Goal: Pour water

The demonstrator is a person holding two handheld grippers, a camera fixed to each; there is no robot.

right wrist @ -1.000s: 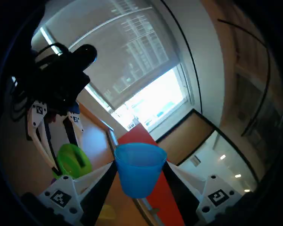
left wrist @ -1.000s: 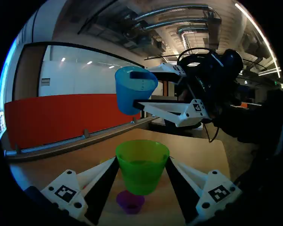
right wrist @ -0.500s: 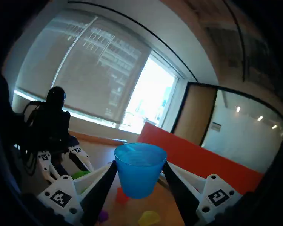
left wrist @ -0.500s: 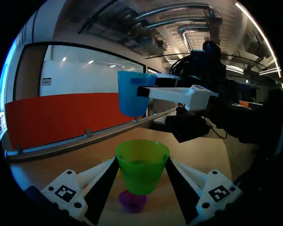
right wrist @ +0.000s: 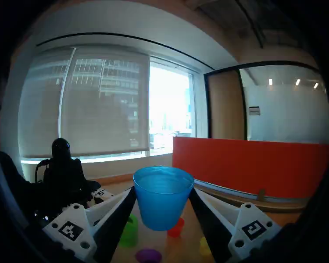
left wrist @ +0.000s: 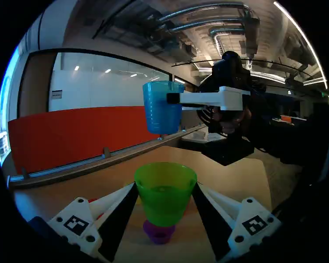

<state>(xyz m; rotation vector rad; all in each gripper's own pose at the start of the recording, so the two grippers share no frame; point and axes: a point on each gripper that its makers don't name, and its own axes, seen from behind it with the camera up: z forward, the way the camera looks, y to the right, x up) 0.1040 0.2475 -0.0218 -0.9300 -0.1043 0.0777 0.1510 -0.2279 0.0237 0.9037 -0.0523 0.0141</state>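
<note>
Over the table (left wrist: pixel 234 175), left gripper (left wrist: pixel 165 188) clamps green cup (left wrist: pixel 165 199), right gripper (right wrist: pixel 162 191) clamps blue cup (right wrist: pixel 163 206) upright, higher; tipping it seems next.

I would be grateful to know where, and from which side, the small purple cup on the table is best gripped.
Probably across its side wall under the rim, level from the side: the purple cup stands upright on the table and narrows toward its base.

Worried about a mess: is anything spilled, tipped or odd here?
Nothing stands out: the blue cup and green cup are both held upright, and no spill shows on the table.
</note>
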